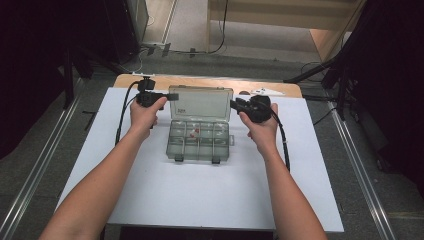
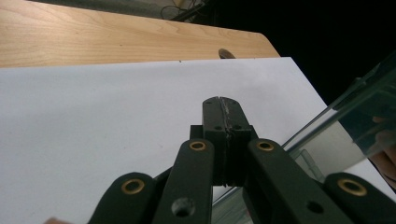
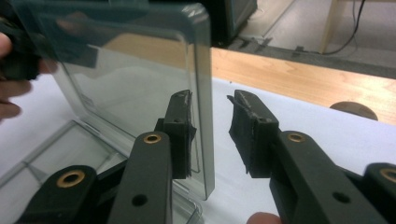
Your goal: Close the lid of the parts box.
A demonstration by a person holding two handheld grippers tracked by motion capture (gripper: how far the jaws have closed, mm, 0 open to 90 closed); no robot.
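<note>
The compartment box (image 1: 199, 140) stood open near the table's far edge; the right gripper (image 3: 212, 128) straddled its lid (image 3: 140, 70) unclamped (just released, likely), the left gripper (image 2: 223, 122) clenched empty; withdrawing seemed next.

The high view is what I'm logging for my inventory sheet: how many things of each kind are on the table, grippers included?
Clear plastic compartment box, lid up: 1
Small red-and-white pieces in the box, count too small to tell exactly: about 2
White sheet covering the table: 1
Black handheld grippers: 2, the left gripper and the right gripper
Total: about 6
</note>
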